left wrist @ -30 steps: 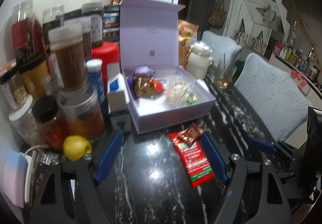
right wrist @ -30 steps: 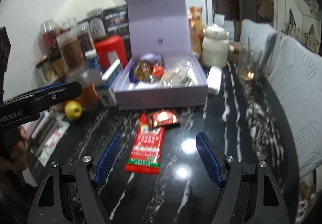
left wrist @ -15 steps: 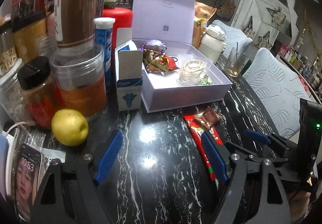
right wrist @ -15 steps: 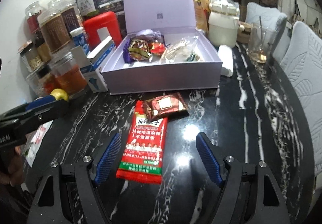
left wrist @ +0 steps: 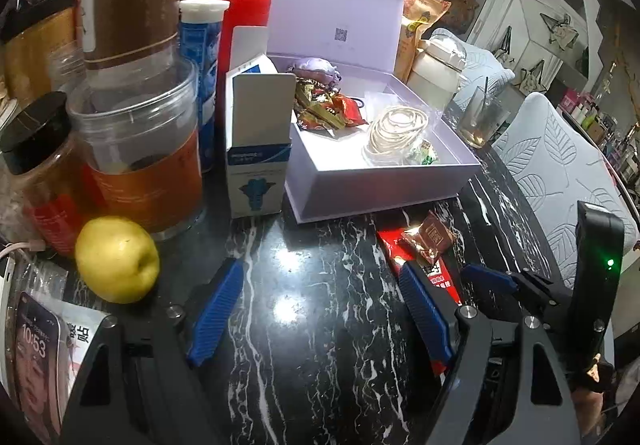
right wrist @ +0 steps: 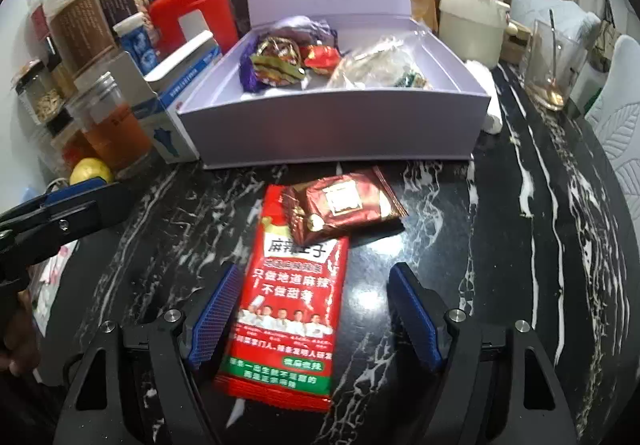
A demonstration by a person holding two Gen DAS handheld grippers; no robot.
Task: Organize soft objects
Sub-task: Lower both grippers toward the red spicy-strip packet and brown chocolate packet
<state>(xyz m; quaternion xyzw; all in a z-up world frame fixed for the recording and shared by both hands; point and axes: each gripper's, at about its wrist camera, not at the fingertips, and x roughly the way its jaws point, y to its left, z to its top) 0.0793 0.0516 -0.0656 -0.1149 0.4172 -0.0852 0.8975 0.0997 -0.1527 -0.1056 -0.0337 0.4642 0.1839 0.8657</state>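
A long red snack packet (right wrist: pixel 286 309) lies on the black marble table, with a small brown foil packet (right wrist: pixel 344 207) resting on its far end. My right gripper (right wrist: pixel 312 319) is open and straddles the red packet, one finger on each side. Behind them stands an open lilac box (right wrist: pixel 332 125) holding wrapped sweets and a clear bag. In the left wrist view the box (left wrist: pixel 380 185), the brown packet (left wrist: pixel 430 241) and the red packet (left wrist: pixel 394 245) show at the right. My left gripper (left wrist: pixel 320 313) is open and empty over bare table.
Jars (left wrist: pixel 140 149), a white and blue carton (left wrist: pixel 258 149) and a yellow apple (left wrist: pixel 116 259) crowd the left side. A phone (left wrist: pixel 34 353) lies at the near left. A white jug (right wrist: pixel 472 9) and a glass (right wrist: pixel 554 65) stand right of the box. Padded chairs (left wrist: pixel 560 165) line the right edge.
Both grippers have moved forward and lower. The right gripper's fingers now flank the red packet. The left gripper has drifted closer to the jars and apple.
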